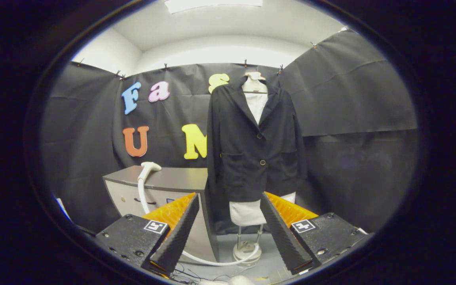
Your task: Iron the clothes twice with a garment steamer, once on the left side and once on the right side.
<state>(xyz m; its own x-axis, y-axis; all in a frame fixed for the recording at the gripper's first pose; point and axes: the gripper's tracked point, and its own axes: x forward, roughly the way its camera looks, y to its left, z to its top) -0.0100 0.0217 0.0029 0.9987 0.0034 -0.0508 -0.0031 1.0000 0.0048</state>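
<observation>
the garment steamer (149, 167) lies on top of a grey cabinet (172, 180), its white hose (196, 258) dropping past the cabinet front and curling along the floor to the stand's base (246, 251). just beside the cabinet a dark jacket (253, 146) hangs buttoned on a white mannequin (255, 101). the gripper (228, 206) is spread wide with nothing between its fingers, well short of steamer and jacket.

I see a grey cabinet (172, 180) standing against the black cloth wall (350, 99), with dark handles on its pale front. Above the cloth runs a white ceiling with a bright light panel (212, 4). Thin cables (196, 275) lie on the grey floor (228, 245).
</observation>
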